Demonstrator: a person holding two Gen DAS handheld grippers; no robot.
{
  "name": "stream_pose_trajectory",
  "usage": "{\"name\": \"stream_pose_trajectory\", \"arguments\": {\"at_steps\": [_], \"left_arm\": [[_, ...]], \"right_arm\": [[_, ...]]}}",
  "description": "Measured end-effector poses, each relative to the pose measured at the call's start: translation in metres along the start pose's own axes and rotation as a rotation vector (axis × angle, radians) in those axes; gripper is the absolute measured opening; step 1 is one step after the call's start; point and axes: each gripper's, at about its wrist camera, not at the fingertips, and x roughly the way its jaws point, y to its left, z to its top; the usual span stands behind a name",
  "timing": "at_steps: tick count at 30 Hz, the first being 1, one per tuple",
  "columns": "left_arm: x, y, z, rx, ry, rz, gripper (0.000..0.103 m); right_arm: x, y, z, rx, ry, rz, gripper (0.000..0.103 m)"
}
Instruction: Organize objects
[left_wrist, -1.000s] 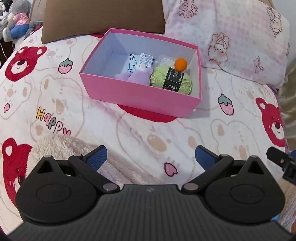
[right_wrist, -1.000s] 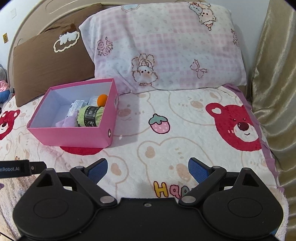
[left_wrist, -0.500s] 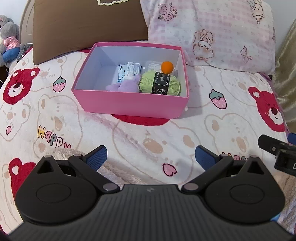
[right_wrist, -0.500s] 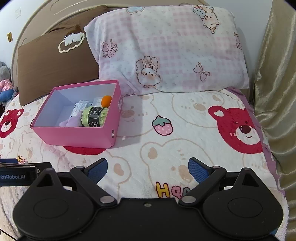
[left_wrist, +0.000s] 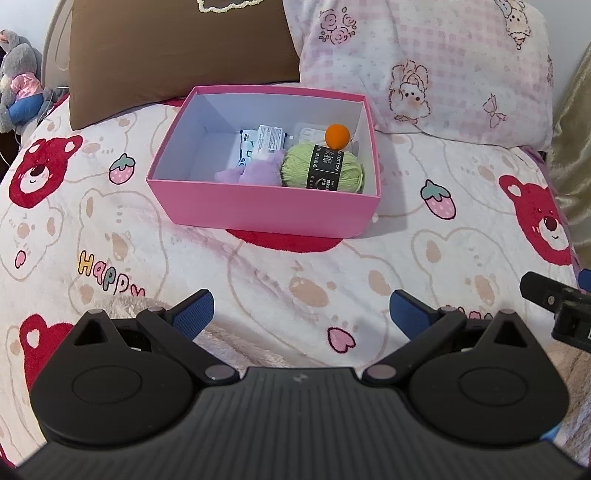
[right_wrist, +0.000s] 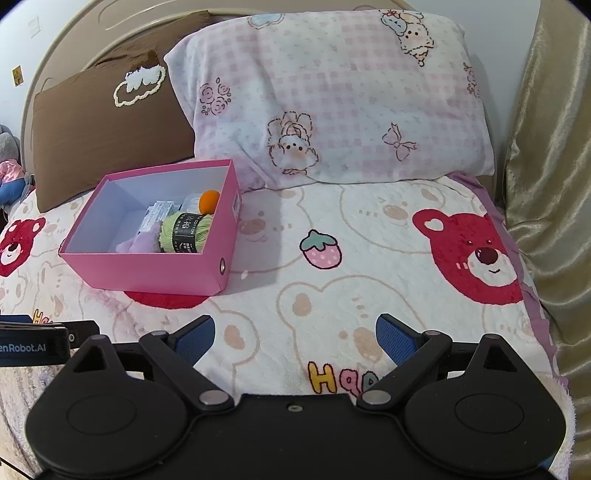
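Both claws, left gripper (left_wrist: 301, 308) and right gripper (right_wrist: 295, 332), are wide and hold nothing. All objects lie inside the pink box (left_wrist: 266, 208); a careful operator should keep clear of its rim.

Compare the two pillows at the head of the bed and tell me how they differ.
The brown pillow is plain dark brown with one white cloud patch; the pink pillow is pale pink checked with cartoon animals, roses and a bow. The brown pillow lies further left, partly behind the pink pillow. The pink pillow looks bigger. Both lean at the head of the bed, behind the pink box.
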Motion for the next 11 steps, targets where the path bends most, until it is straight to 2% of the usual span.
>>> {"name": "stream_pose_trajectory", "arguments": {"at_steps": [11], "left_arm": [[-0.0033,-0.0047,-0.0001,0.017,-0.013,-0.004,0.103]], "right_arm": [[-0.0004,-0.0024,-0.0019,0.003,-0.002,0.001,0.096]]}}
